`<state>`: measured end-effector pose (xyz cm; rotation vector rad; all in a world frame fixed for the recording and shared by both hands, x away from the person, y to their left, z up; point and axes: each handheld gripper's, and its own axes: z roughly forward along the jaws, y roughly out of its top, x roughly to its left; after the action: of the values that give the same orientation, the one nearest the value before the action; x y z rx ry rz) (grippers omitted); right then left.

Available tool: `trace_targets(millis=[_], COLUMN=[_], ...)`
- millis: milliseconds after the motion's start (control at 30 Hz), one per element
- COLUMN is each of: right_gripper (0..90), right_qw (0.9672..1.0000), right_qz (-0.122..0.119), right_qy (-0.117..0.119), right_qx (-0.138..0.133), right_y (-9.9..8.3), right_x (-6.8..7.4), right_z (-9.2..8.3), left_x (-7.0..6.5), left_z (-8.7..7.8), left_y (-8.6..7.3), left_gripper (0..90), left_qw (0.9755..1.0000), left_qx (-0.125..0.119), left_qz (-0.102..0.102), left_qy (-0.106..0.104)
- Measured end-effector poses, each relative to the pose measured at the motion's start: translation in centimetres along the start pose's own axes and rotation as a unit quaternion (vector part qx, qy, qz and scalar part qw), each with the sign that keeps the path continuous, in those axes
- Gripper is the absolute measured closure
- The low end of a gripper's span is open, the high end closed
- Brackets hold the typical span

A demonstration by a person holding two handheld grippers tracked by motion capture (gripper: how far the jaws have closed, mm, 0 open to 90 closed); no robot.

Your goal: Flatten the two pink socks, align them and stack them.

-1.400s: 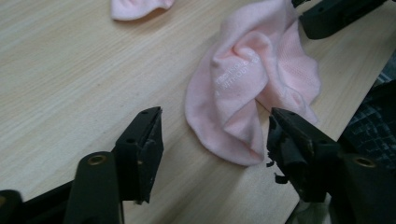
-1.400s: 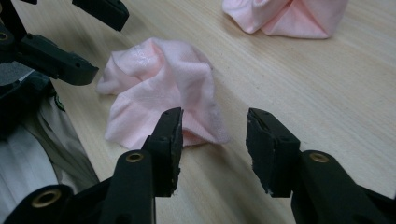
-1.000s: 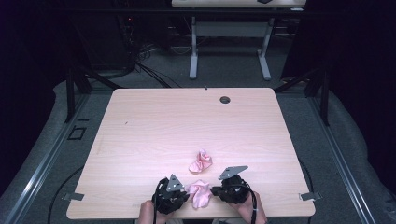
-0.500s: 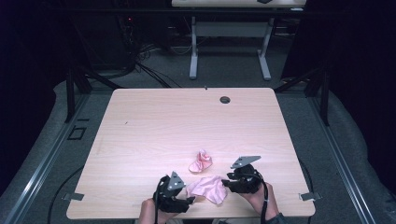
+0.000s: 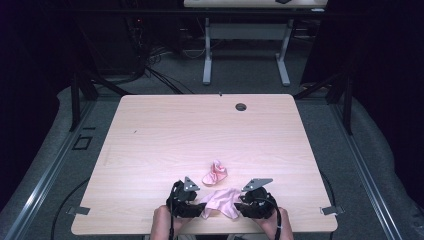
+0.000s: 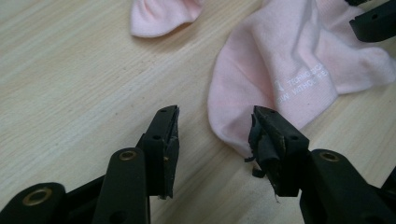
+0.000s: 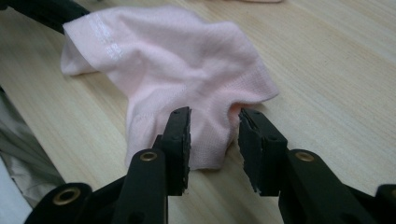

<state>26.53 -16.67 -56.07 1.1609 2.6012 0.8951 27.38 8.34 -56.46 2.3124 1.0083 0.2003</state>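
Left gripper lower centre-left, jaws just narrowed but apart, gripping nothing — pink sock just right of it, long axis running across to right gripper, also apart, sock edge lying loose between its jaws

Second sock running off top edge of left gripper view, only toe end showing. White lettering on spread sock blurring, too small to read. Right gripper jaws covering sock's near hem. Forearms cutting off at bottom edge of high view; left hand half covered by left gripper.
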Motion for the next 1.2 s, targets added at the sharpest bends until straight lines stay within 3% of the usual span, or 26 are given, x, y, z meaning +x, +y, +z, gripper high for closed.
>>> trace_targets(millis=[167,267,433,467,533,600,767,933,1133,1200], right_gripper=[66.3,70.5,77.2,78.9,82.9,83.6,84.6,84.6,84.5,84.4], right_qw=[0.9997,0.9998,0.9998,0.9998,0.9998,0.9998,0.9997,0.9996,0.9995,0.9998], right_qz=[-0.016,-0.017,-0.02,-0.019,-0.015,-0.014,-0.01,-0.009,-0.01,-0.01], right_qy=[-0.01,-0.011,-0.006,-0.002,0.009,0.01,0.018,0.02,0.024,0.018], right_qx=[0.012,0.007,0.004,0.002,-0.002,-0.003,-0.01,-0.02,-0.017,-0.004], right_y=[-0.2,-0.2,-0.3,-0.3,-0.5,-0.5,-0.7,-0.6,-0.4,-0.3], right_x=[0.2,0.4,0.3,0.2,0.2,0.2,0.0,-0.3,-1.1,-1.9], right_z=[0.3,0.4,0.4,0.4,0.4,0.4,0.2,-0.7,-1.7,-1.9], left_x=[-0.5,-0.8,-1.0,-1.0,-1.0,-1.1,-0.6,0.3,1.2,1.5], left_z=[0.2,0.2,0.2,0.2,0.3,0.3,0.0,-1.9,-3.1,-3.0], left_y=[0.1,0.1,0.0,0.0,-0.1,-0.1,-0.4,-0.7,-0.8,-0.9], left_gripper=[56.9,64.5,78.6,78.6,86.9,87.6,89.1,89.3,89.3,89.3], left_qw=[0.9997,0.9992,0.9991,0.9991,0.9991,0.999,0.9993,0.9991,0.9991,0.9992], left_qx=[0.004,0.005,0.002,0.002,-0.002,-0.003,-0.015,-0.04,-0.039,-0.036], left_qz=[0.017,0.032,0.039,0.04,0.042,0.043,0.034,0.015,0.003,-0.002], left_qy=[0.018,0.021,0.013,0.012,0.006,0.006,0.002,-0.007,-0.015,-0.015])
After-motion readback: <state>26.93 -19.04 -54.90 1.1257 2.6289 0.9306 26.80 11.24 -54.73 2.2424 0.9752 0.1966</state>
